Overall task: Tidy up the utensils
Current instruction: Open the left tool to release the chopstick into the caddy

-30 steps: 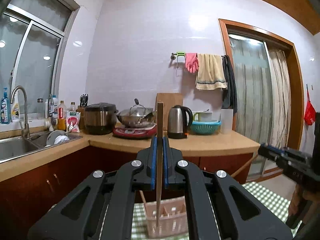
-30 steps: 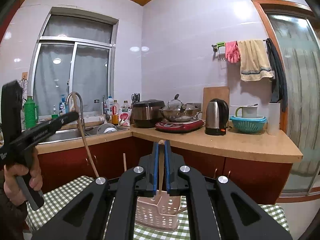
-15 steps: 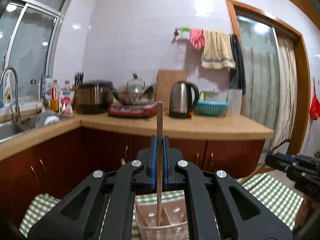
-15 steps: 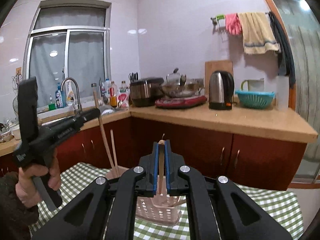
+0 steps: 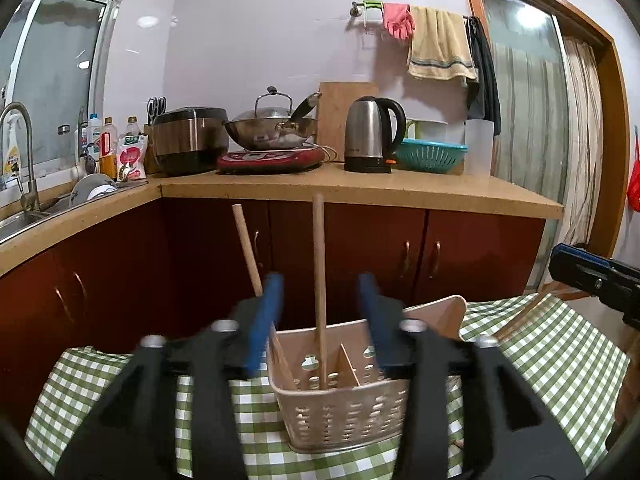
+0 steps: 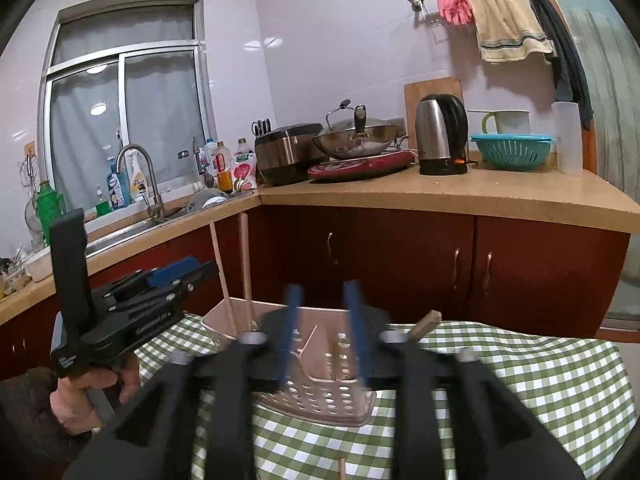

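Both grippers stand spread wide with nothing in their grasp above a perforated utensil basket [image 5: 340, 412] on the checked-cloth desk [image 5: 540, 360]. A wooden stick [image 5: 319, 280] stands upright in the basket, free between the left gripper [image 5: 320, 320] fingers; the right gripper [image 6: 322, 336] frames the basket's compartments.

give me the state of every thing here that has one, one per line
left gripper: open, holding nothing
right gripper: open, holding nothing
wooden stick: standing upright in the basket, free of both grippers
second stick: leaning in the basket's left end
utensil basket: upright on the checked tablecloth
wok: lid on, sitting on the red cooker
faucet: no water seen running
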Tool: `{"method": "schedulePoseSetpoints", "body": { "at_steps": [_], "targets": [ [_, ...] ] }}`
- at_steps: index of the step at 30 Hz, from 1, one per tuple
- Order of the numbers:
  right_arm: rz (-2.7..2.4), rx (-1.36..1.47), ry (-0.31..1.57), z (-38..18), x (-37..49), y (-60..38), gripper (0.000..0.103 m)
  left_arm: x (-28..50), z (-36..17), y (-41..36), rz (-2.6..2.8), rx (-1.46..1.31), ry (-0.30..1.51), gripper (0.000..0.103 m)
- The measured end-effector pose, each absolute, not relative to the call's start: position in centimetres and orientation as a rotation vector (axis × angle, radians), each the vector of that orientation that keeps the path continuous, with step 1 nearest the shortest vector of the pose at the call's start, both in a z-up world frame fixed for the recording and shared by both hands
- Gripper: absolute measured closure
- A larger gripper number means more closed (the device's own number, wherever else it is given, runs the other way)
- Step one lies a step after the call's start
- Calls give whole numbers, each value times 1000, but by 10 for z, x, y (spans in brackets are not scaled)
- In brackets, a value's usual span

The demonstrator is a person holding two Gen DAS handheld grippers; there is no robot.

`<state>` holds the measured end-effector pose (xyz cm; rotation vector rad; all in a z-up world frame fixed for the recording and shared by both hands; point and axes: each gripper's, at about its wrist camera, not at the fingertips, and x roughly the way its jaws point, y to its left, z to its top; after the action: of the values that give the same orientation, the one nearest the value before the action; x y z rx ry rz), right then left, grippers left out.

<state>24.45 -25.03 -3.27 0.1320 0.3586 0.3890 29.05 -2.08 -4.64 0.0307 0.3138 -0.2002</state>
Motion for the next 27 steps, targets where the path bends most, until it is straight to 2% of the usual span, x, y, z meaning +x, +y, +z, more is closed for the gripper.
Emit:
{"method": "schedulePoseSetpoints", "body": {
  "at_steps": [5,9,19,27],
  "targets": [
    [373,105,331,-25,228,-249,59,279,-40,-10,-176,3,314,40],
    [370,99,323,-23,208,-254,59,257,-38,2,-160,-22,310,32],
    [325,84,396,-72,137,-272,59,169,-70,27,-103,-32,372,32],
    [343,58,521,-138,79,-270,70,109,-109,24,-89,-22,454,32]
  ]
}}
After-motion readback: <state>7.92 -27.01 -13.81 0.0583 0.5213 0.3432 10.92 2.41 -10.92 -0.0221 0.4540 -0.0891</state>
